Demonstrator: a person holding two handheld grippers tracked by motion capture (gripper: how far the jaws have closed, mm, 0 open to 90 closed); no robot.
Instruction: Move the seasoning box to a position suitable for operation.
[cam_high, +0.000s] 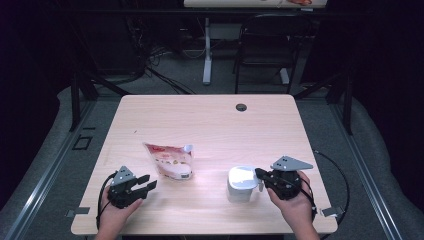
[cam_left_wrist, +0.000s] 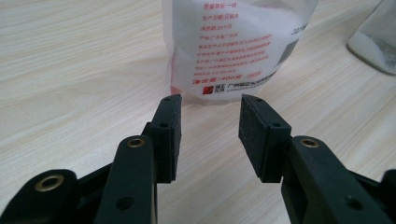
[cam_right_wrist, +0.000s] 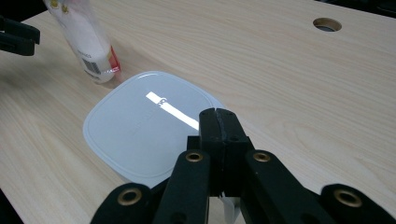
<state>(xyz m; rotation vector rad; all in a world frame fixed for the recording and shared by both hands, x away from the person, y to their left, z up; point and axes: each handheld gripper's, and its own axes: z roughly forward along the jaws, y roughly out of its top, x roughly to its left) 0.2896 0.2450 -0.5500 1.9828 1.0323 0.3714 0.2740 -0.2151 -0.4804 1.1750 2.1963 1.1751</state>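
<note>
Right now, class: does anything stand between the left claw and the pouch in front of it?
Nothing visible does. The left claw is open and aimed at the pouch, with bare table between them; the white container sits off to the side.

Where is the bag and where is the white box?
bag (cam_high: 170, 161), high view, middle of its printed front.
white box (cam_high: 242, 177), high view, on its lid.

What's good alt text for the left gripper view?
The left gripper, its two black jaws open, points at the bottom of a white pouch printed with red text, standing just ahead on the light wooden table. The pads are apart from the pouch. A translucent container shows at the right edge.
</note>
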